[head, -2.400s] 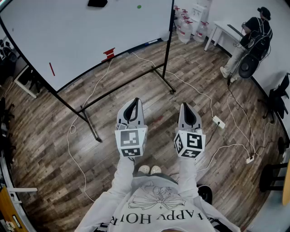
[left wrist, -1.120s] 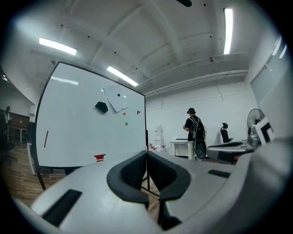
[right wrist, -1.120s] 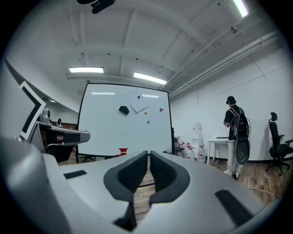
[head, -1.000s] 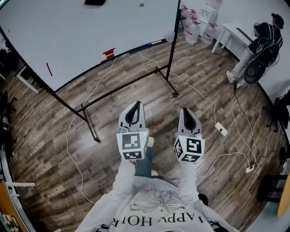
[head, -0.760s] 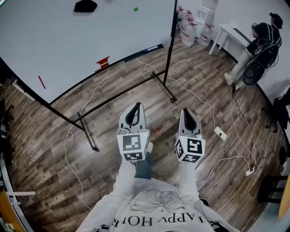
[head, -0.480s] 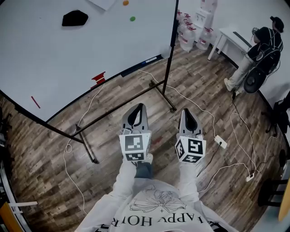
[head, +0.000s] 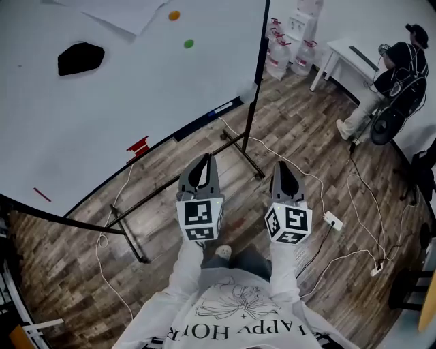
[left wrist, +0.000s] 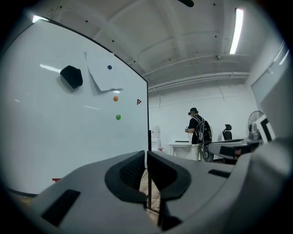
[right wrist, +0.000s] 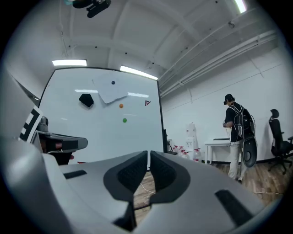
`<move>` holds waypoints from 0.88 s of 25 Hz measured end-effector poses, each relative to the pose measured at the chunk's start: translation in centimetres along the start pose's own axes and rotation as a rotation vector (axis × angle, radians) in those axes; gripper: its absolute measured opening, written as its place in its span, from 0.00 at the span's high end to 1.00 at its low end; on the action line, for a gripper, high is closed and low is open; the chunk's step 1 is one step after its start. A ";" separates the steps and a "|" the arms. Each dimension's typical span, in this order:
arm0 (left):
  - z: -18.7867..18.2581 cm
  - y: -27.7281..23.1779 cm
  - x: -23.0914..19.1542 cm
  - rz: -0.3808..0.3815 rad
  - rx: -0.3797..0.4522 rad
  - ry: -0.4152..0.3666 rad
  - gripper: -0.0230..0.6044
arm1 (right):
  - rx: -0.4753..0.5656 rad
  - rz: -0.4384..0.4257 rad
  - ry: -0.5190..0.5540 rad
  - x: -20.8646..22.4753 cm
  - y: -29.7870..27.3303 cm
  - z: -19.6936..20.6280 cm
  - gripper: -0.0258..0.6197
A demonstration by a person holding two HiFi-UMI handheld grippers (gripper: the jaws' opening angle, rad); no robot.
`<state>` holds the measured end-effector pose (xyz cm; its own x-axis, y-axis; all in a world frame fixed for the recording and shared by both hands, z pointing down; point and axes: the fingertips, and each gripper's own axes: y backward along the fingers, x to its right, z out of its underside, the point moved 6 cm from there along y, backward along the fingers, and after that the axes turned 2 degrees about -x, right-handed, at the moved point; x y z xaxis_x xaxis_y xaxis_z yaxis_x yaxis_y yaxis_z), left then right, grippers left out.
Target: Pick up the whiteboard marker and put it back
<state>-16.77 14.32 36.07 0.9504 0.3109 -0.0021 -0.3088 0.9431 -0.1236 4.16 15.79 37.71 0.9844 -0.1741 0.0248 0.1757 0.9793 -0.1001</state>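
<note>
Nearest, the person's pale sweatshirt fills the bottom of the head view, with both sleeves reaching forward. The left hand-held gripper and the right hand-held gripper are held side by side and level over the wooden floor, both pointing toward the whiteboard. In each gripper view the two jaws stand together with only a thin slit between the pads and nothing in it, so both are empty. A shoe shows on the floor between the arms.

Past the grippers, the black stand of the whiteboard rests on the floor. White cables trail around it, and a power strip lies to the right.

Along the board's lower edge runs a narrow ledge. The whiteboard marker appears to lie on it near the right end, well apart from both grippers. It is too small to make out more than a slim pale shape. A small red thing sits farther left on the same ledge. On the board's face are a black eraser, a green dot, an orange dot, a sheet of paper and a short red stroke.

Farthest off, water bottles stand by the wall. Another person stands at a white table.
</note>
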 end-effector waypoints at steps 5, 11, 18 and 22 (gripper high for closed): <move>1.0 -4.9 -0.8 -0.011 -0.048 0.015 0.95 | -0.030 0.000 -0.017 1.9 -4.0 0.6 0.95; 1.8 -12.3 -1.1 -0.053 -0.088 0.015 0.95 | -0.038 -0.031 -0.031 5.6 -11.2 0.8 0.95; 2.6 -20.9 -0.6 -0.149 -0.149 0.016 0.95 | -0.024 -0.134 -0.035 10.8 -21.2 -1.0 0.95; 2.7 -25.3 -0.8 -0.179 -0.187 0.005 0.87 | -0.024 -0.201 -0.023 12.9 -26.2 -2.2 0.95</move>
<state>-9.83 -9.44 41.85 0.9896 0.1404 0.0318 -0.1243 0.9445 -0.3040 12.29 -12.33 38.45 0.9291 -0.3632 0.0692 0.3691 0.9224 -0.1142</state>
